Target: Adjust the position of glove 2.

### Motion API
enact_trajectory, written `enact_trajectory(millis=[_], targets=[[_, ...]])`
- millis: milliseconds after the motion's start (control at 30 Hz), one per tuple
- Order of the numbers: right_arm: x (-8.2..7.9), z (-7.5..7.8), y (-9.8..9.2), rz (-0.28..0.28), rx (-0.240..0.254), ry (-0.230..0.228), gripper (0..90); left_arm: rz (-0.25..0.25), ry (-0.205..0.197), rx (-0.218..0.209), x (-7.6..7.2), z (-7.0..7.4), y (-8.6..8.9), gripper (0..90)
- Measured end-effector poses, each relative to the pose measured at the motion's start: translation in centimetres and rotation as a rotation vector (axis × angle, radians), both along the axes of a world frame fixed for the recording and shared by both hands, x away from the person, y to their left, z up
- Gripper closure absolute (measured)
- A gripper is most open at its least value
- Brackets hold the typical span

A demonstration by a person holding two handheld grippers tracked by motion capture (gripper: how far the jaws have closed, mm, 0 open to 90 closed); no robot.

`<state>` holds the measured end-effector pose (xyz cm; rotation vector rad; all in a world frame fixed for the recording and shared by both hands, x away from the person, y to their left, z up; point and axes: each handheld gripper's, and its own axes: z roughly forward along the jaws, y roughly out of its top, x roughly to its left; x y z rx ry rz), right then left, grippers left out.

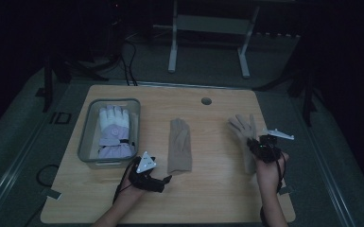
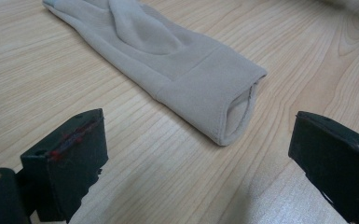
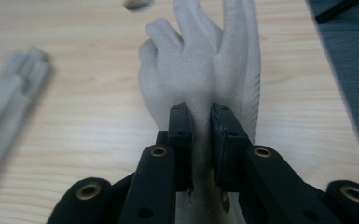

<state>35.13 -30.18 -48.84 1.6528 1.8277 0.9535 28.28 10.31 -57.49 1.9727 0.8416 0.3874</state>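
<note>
The right tool (image 3: 201, 122) is clamped on the beige glove (image 3: 205, 70), likely to drag it; the left tool (image 2: 198, 154) stands apart before the other glove's cuff (image 2: 233, 100).

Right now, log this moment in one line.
right gripper: shut on right glove | left gripper: open, by middle glove | bin: purple glove

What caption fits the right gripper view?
Right gripper pinching a beige glove on the wooden table.

Two beige gloves (image 1: 179, 144) (image 1: 243, 130), a lavender-and-white glove (image 1: 113, 130) in a grey bin (image 1: 86, 137), light wood table (image 1: 208, 189).
</note>
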Motion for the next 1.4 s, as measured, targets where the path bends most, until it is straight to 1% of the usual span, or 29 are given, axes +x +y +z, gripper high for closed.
enact_trajectory(millis=[33,67,133,167,200,267,300,367,433,533,600,633,667,700,733,767,800,833,867,900,967,1033,1067,1133,1167,1233,1300,1333,1400], targets=[[-0.1,-0.9,-0.3,-0.01,0.022,0.027,79.4,0.0,-0.001,0.0,0.0,0.0,0.0,4.6],[-0.2,-1.2,-0.3,-0.017,0.018,0.029,79.4,-0.001,-0.001,0.003,0.0,0.0,0.0,4.6],[-0.2,-1.9,-0.5,-0.025,0.029,0.043,79.2,-0.001,-0.001,0.004,0.0,0.0,-0.1,4.6],[-0.1,-2.5,-0.6,-0.029,0.016,0.053,79.2,-0.001,-0.001,0.004,0.0,0.0,0.0,4.6],[-0.1,-2.8,-0.7,-0.033,0.025,0.063,79.2,-0.002,-0.002,0.004,0.0,0.0,-0.1,4.6],[0.1,-3.7,-0.7,-0.04,0.014,0.089,79.2,-0.002,-0.002,0.005,0.0,0.0,-0.1,4.6],[0.2,-4.2,-0.8,-0.04,0.02,0.102,79.0,-0.002,-0.003,0.006,0.0,0.0,-0.1,4.6],[0.4,-5.1,-0.7,-0.044,-0.002,0.119,78.7,-0.003,-0.004,0.008,0.0,0.0,-0.1,4.6],[0.5,-5.9,-0.7,-0.041,0.011,0.137,77.8,-0.003,-0.003,0.008,0.0,0.0,-0.1,4.6],[0.6,-5.9,-0.7,-0.036,0.016,0.14,76.0,-0.003,-0.002,0.008,0.0,0.0,-0.1,4.6],[0.6,-5.8,-0.9,-0.024,0.034,0.145,71.3,-0.003,-0.002,0.007,0.0,0.0,-0.1,4.6],[0.6,-5.7,-1.0,-0.002,0.044,0.148,66.7,-0.003,-0.002,0.006,0.0,0.0,-0.1,4.6],[0.6,-5.5,-1.1,0.016,0.05,0.145,64.8,-0.004,-0.002,0.007,0.0,0.0,-0.1,4.6],[0.5,-5.3,-1.3,0.035,0.047,0.132,62.9,-0.003,-0.002,0.006,0.0,0.0,-0.1,4.6],[0.4,-5.1,-1.4,0.056,0.041,0.124,58.1,-0.004,-0.001,0.007,0.0,0.0,-0.1,4.6],[0.5,-4.8,-1.6,0.089,0.018,0.117,57.9,-0.005,-0.001,0.007,0.0,0.0,-0.1,4.6],[0.5,-4.7,-1.7,0.112,0.009,0.111,57.4,-0.006,0.0,0.008,0.0,0.0,-0.1,4.6],[0.5,-4.5,-1.8,0.152,-0.014,0.102,56.3,-0.006,0.0,0.007,0.0,0.0,-0.1,4.6],[0.6,-4.5,-1.9,0.172,-0.044,0.094,58.5,-0.007,0.0,0.007,0.0,0.0,-0.1,4.6],[0.7,-4.5,-1.9,0.209,-0.083,0.082,58.6,-0.007,0.001,0.007,0.0,0.0,-0.1,4.6],[0.9,-4.5,-2.1,0.27,-0.132,0.057,59.1,-0.006,0.001,0.006,0.0,0.0,-0.1,4.6],[1.3,-4.4,-2.4,0.327,-0.148,0.048,60.0,-0.006,0.002,0.006,0.0,0.0,-0.1,4.6],[1.6,-4.5,-2.5,0.36,-0.159,0.051,60.3,-0.006,0.002,0.005,0.0,0.0,-0.1,4.6],[2.1,-4.8,-2.6,0.403,-0.161,0.077,59.9,-0.007,0.004,0.004,0.0,0.0,-0.1,4.6],[2.3,-5.0,-2.7,0.411,-0.173,0.086,59.4,-0.007,0.004,0.004,0.0,0.0,-0.1,4.6],[2.9,-5.6,-3.0,0.428,-0.187,0.121,55.3,-0.009,0.004,0.004,0.1,0.0,-0.1,4.6],[2.9,-5.9,-3.3,0.456,-0.181,0.101,57.0,-0.011,0.004,0.003,0.0,0.0,-0.1,4.6],[2.8,-6.0,-3.4,0.464,-0.187,0.092,60.2,-0.011,0.004,0.003,0.0,0.0,-0.1,4.6],[2.6,-6.0,-3.3,0.462,-0.206,0.072,73.7,-0.009,0.005,0.003,0.1,0.0,-0.1,4.6]])
